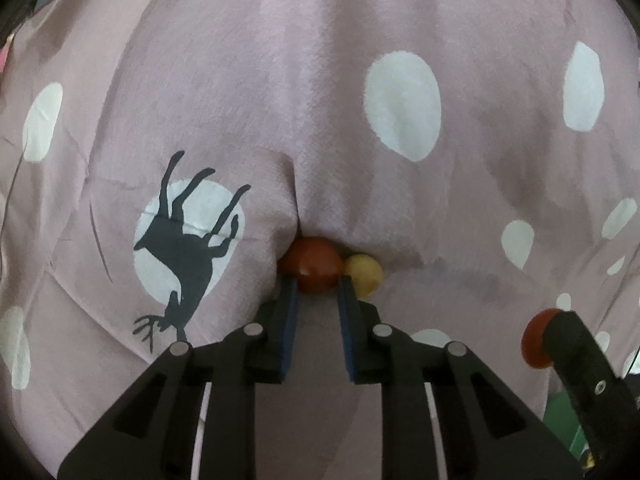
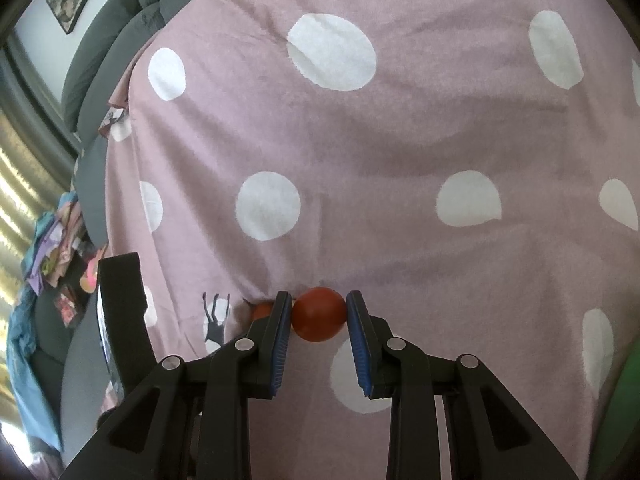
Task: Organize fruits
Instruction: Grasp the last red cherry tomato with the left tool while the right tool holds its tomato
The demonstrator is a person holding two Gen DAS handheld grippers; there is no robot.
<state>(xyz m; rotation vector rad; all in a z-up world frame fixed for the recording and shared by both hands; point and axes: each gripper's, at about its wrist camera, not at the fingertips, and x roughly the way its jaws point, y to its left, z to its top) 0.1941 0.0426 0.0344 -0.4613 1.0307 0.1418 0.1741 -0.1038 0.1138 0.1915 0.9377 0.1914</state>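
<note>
My left gripper (image 1: 318, 286) is shut on a red round fruit (image 1: 310, 262) that rests on the pink spotted bedsheet (image 1: 320, 100). A small yellow fruit (image 1: 363, 274) lies right beside it, touching the right finger. My right gripper (image 2: 319, 314) is shut on a second red round fruit (image 2: 319, 314), held just above the sheet. That fruit and part of the right gripper also show at the lower right of the left wrist view (image 1: 538, 338). In the right wrist view the first red fruit (image 2: 262, 311) peeks out left of the left finger.
The sheet has white dots and a black deer print (image 1: 184, 248). Grey pillows (image 2: 116, 40) lie at the bed's far left, with colourful clutter (image 2: 60, 248) beside the bed. A green object (image 2: 624, 400) sits at the right edge.
</note>
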